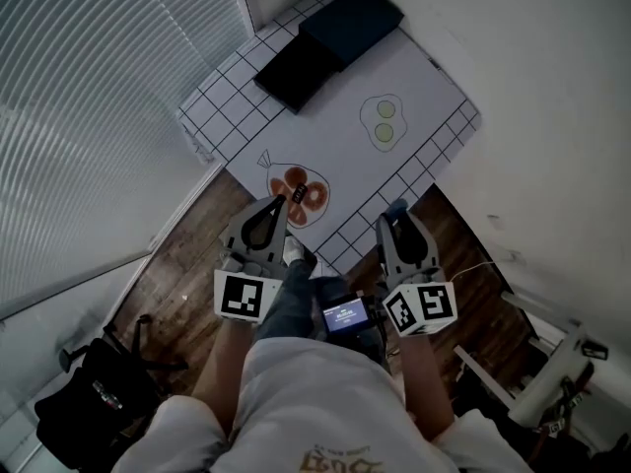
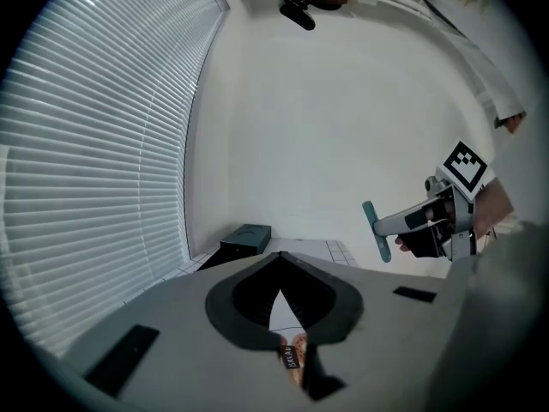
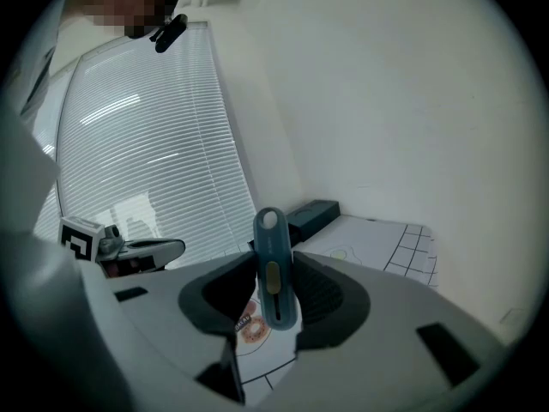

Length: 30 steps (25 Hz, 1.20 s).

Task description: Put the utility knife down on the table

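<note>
The teal utility knife (image 3: 271, 230) stands upright between the jaws of my right gripper (image 3: 274, 273), which is shut on it. In the head view the right gripper (image 1: 394, 215) hangs over the table's near edge, with the knife (image 1: 396, 206) sticking out at its tip. The left gripper view shows the same knife (image 2: 376, 230) held in the air to its right. My left gripper (image 1: 279, 205) is shut with nothing in it, beside a bag of doughnuts (image 1: 301, 193). Its jaws (image 2: 279, 269) meet at the tips. The table (image 1: 414, 77) carries a white gridded cover.
A black box (image 1: 296, 70) and a dark blue box (image 1: 350, 23) lie at the table's far end. A flat pouch with two green rounds (image 1: 385, 121) lies mid-table. Window blinds (image 1: 89, 116) run along the left. A black bag (image 1: 89, 402) and a white stand (image 1: 552, 372) are on the wooden floor.
</note>
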Motion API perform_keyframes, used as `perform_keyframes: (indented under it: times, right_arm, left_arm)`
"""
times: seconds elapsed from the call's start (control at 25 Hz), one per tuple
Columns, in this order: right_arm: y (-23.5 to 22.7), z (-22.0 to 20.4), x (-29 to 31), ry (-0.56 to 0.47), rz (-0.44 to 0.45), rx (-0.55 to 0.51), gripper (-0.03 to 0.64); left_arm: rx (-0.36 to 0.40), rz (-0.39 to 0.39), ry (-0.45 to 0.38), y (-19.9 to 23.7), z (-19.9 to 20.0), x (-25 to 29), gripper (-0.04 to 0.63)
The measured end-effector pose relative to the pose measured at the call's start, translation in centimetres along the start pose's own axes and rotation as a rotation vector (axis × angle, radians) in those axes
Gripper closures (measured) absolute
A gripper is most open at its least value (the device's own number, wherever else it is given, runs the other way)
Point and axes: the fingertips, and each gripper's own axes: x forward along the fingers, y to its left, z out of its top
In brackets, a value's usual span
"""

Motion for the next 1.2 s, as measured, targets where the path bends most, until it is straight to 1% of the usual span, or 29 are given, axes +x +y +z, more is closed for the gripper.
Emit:
perform_keyframes:
  times: [0.36, 0.52, 1.2]
  right_arm:
    - [-0.9, -2.6, 1.1, 0.045, -0.013, 0.003, 0.477]
    - [-1.1, -3.8, 1.4, 0.065, -0.017, 0.009, 0.479]
    - [-1.7, -9.8, 2.4, 0.19, -0.023, 0.018, 0.479]
  left_arm:
    - [-0.016, -0.025, 0.031, -0.5, -2.8, 0.8, 0.588]
    - [-0.037, -0.029, 0.056, -0.8, -4.2, 0.8, 0.588]
    - [-0.071, -0.071, 0.122, -2.3, -8.9, 1.7, 0.588]
